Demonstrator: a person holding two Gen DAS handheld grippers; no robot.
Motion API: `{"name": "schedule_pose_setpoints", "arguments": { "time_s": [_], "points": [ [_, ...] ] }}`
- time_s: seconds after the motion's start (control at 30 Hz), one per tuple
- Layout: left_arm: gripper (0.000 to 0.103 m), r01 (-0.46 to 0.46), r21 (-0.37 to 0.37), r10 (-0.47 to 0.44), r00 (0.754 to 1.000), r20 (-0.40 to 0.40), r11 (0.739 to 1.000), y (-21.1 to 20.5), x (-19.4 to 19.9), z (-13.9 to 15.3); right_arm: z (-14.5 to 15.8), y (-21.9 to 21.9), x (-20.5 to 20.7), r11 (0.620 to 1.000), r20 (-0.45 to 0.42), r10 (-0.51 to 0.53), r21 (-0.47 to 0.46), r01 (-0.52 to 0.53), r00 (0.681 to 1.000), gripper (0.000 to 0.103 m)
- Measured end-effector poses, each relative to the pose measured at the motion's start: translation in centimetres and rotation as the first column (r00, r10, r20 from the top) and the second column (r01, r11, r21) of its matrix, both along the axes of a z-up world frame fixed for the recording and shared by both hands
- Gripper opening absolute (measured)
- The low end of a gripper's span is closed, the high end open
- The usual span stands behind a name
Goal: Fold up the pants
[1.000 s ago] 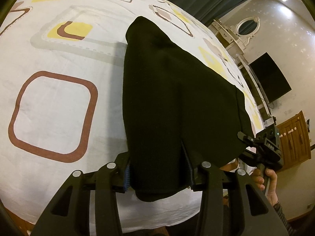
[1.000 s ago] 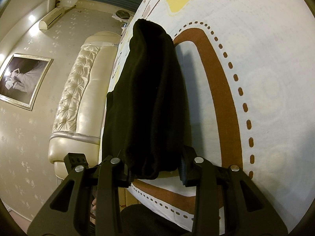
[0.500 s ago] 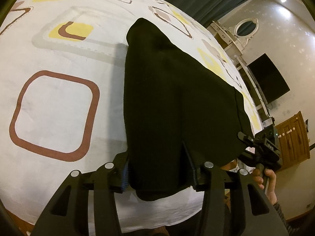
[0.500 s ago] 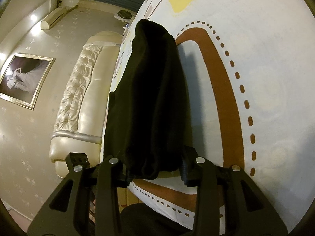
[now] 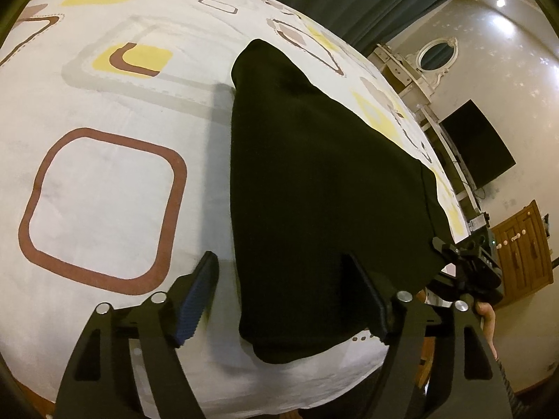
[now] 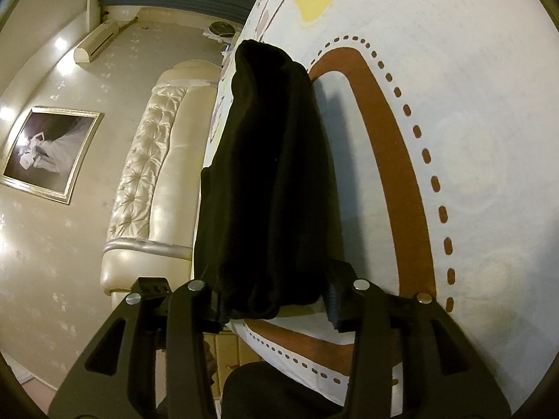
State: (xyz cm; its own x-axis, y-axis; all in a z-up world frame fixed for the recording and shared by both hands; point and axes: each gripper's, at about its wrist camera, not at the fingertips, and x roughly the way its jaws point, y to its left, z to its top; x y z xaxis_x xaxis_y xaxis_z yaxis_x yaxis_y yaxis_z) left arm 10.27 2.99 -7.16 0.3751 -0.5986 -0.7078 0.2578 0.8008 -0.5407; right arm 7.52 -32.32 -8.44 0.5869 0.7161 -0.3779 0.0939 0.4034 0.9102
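Observation:
The black pants (image 5: 314,188) lie folded on the patterned white bed sheet (image 5: 101,188), their near end at the bed's front edge. My left gripper (image 5: 286,300) is open, its fingers standing wide on either side of the near corner of the pants. In the right wrist view the pants (image 6: 269,174) run away from me as a long dark strip. My right gripper (image 6: 276,303) straddles their near end, fingers spread with small gaps to the cloth. The right gripper also shows in the left wrist view (image 5: 464,272), at the pants' right corner.
The bed's front edge (image 5: 244,394) drops off just below the grippers. A padded cream headboard (image 6: 157,181) stands at the left of the right wrist view. A dresser with an oval mirror (image 5: 436,56), a dark TV (image 5: 478,146) and a wooden cabinet (image 5: 524,248) stand beyond the bed.
My left gripper has opened wide and let go of the pants' corner. My right gripper's fingers have spread apart too. The pants now rest on the sheet.

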Motion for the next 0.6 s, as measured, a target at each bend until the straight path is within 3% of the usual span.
{"name": "schedule_pose_setpoints", "arguments": {
  "time_s": [0.27, 0.43, 0.6],
  "points": [
    [0.082, 0.030, -0.006, -0.030, 0.999, -0.015, 1.000, -0.2, 0.2, 0.0, -0.3, -1.2, -0.7, 0.997, -0.005, -0.030, 0.067, 0.030, 1.000, 0.047],
    [0.082, 0.018, 0.041, -0.017, 1.000, -0.020, 0.999, -0.3, -0.2, 0.5, -0.7, -2.3, -1.7, 0.992, -0.028, -0.056, 0.110, 0.059, 0.998, 0.048],
    [0.082, -0.018, 0.097, 0.021, 0.999, -0.026, 0.995, -0.7, -1.0, 1.1, -0.3, -3.3, -3.1, 0.994, -0.059, -0.075, 0.076, 0.079, 0.995, 0.048]
  ]
}}
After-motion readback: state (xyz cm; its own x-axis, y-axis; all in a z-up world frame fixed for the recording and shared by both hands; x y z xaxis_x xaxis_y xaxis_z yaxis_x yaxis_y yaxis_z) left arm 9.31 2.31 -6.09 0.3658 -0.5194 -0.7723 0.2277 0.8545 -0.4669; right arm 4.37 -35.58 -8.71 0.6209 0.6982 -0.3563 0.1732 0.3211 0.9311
